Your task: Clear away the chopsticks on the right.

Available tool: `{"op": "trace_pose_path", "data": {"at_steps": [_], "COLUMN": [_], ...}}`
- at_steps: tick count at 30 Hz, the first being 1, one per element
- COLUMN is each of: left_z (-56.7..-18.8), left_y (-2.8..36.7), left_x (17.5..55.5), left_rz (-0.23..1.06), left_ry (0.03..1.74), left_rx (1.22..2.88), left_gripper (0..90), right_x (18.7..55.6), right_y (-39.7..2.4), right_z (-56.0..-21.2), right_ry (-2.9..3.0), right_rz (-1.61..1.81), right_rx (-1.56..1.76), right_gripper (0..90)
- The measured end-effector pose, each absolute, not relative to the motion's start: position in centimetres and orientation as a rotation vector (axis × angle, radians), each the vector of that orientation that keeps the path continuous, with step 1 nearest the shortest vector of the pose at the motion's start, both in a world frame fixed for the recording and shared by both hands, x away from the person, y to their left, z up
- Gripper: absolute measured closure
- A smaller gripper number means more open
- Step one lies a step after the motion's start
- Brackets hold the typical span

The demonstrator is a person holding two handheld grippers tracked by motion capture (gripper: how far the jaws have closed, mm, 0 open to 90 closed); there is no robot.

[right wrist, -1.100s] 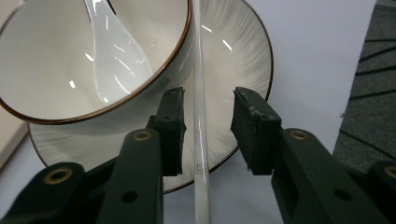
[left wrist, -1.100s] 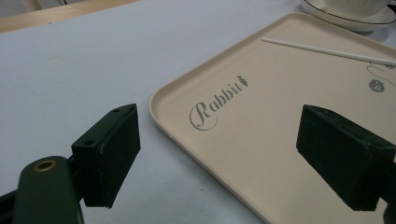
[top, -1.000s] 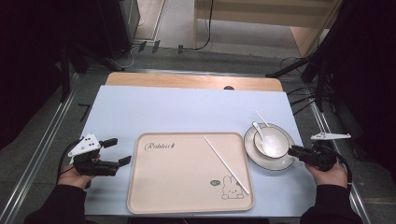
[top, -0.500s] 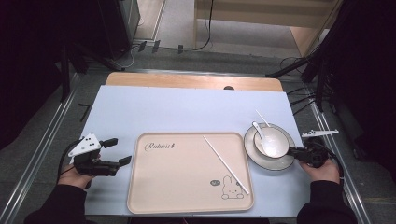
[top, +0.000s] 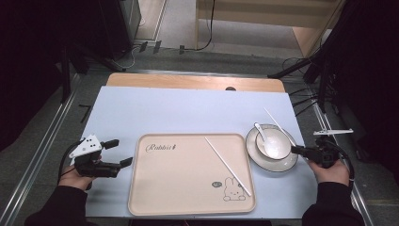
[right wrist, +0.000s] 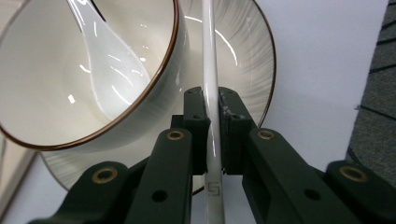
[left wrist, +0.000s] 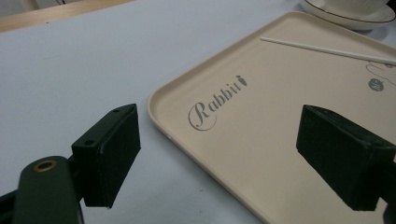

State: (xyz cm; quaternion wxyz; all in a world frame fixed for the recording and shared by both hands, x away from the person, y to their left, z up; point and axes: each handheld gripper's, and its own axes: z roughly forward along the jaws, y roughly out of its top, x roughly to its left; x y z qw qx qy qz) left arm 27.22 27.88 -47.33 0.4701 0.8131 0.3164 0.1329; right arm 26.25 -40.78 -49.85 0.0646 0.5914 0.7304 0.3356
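Here, a pale blue mat [top: 188,113] covers a wooden table, and a beige rectangular plastic tray [top: 179,188] printed with the word "Rabbit" and a small rabbit drawing lies at the near middle of it. One white chopstick [top: 227,165] lies slantwise on the right part of the tray, running from the far middle toward the near right corner.

Just right of the tray stands a white ceramic bowl with a thin brown rim [top: 275,146] on a matching white saucer [top: 263,162]. A white ceramic spoon [top: 261,133] rests in the bowl, its handle leaning over the far left rim.

The right gripper [top: 301,150] sits at the right edge of the saucer, held by the person's right hand [top: 329,169]. In the right gripper view its jaws are closed tight on a second white chopstick [right wrist: 211,93], which passes between them and runs on over the saucer beside the bowl's outer wall (whether it touches the bowl is hard to tell). From above, that chopstick slants to the far left, past the bowl's far right rim.

The left gripper [top: 120,153] rests on the mat just left of the tray, in the person's left hand [top: 75,176]. Its jaws stand wide apart with nothing between them, one over the mat and one over the tray's left part.
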Motion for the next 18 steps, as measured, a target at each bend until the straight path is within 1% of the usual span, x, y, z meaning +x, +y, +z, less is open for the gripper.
{"op": "trace_pose_path", "data": {"at_steps": [13,18], "left_z": [-47.3,-47.3], "left_y": [27.9,27.9], "left_x": [27.2,27.2], "left_rz": [0.325,0.326], "left_ry": [0.775,0.773], "left_rx": [1.990,1.989], "left_gripper": [14.3,14.3], "right_x": [24.4,23.1], "right_y": [-41.3,-39.5], "right_z": [-45.7,-44.0], "right_ry": [2.111,2.118], "right_rz": [1.055,1.074], "right_rx": [1.766,1.743], "right_gripper": [84.4,84.3]}}
